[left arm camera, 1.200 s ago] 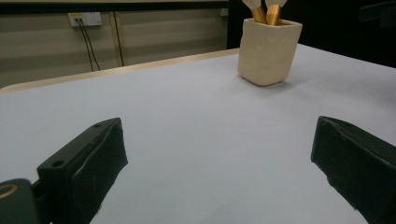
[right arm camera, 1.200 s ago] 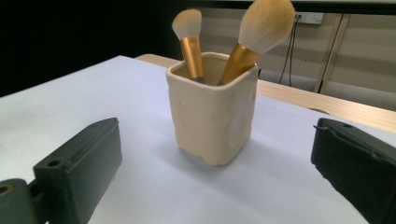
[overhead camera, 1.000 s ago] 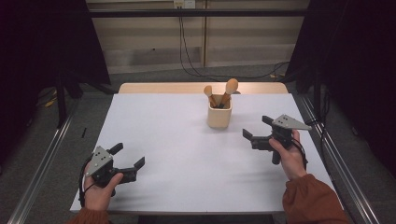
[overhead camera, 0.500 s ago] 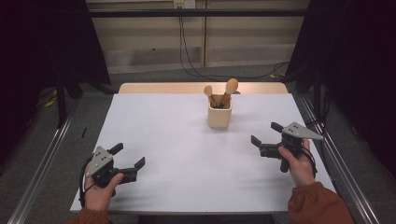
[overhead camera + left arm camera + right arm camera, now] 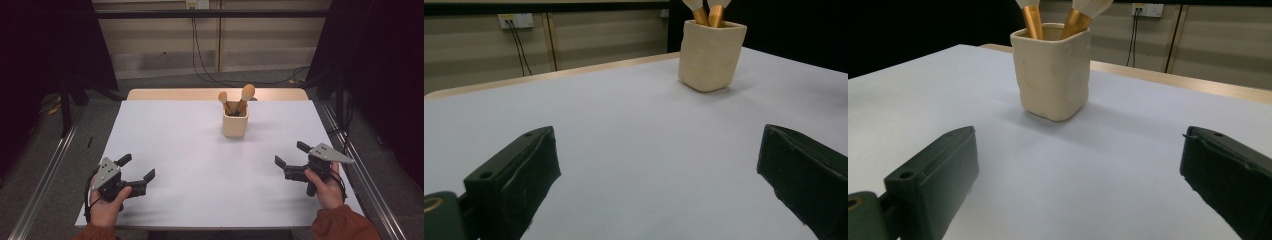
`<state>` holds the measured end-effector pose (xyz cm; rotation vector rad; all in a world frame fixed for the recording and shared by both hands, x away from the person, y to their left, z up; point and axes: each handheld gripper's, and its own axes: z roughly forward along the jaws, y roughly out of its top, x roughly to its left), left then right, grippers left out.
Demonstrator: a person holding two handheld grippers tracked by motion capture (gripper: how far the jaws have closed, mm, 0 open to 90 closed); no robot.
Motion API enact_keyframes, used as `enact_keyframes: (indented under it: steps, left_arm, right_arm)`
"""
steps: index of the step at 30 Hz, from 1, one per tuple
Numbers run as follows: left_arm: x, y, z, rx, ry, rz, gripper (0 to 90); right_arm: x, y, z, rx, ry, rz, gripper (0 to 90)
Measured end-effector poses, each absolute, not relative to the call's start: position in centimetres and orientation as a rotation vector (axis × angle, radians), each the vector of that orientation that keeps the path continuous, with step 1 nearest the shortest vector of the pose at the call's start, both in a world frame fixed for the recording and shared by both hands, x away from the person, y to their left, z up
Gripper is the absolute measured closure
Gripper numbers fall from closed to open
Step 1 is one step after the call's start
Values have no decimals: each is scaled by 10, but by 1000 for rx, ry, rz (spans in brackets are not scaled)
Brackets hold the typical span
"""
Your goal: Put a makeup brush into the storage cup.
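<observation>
A cream square cup (image 5: 235,124) (image 5: 710,55) (image 5: 1053,71) stands on the white table (image 5: 200,150), right of centre toward the back. Two brushes (image 5: 242,99) with gold ferrules stick up out of it, heads upward. My left gripper (image 5: 136,168) rests low near the front left corner, open, nothing between its jaws. My right gripper (image 5: 291,154) hovers at the right side of the table, in front of and to the right of the cup, open and empty too. Both point toward the cup from a distance.
The table's wooden back edge (image 5: 170,94) runs behind the cup. Metal rails (image 5: 45,170) line the floor on both sides. Cables (image 5: 200,55) hang down the far wall from a socket. Broad bare table surface lies between the grippers.
My right gripper has drawn back toward the front right, away from the cup. The left gripper has stayed where it was.
</observation>
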<state>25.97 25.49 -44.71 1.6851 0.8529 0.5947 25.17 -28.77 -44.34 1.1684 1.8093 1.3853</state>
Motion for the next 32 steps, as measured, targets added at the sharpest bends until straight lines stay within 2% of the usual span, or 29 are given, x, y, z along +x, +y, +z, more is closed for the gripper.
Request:
enact_keyframes:
  steps: [17,32]
  left_arm:
    - [257,253,-447,1694,854,595,31]
    - [259,253,-448,1701,853,584,32]
  right_arm:
    - [226,-300,-450,1186,1800,1358,15]
    - [223,-304,-454,1205,1790,1344,16]
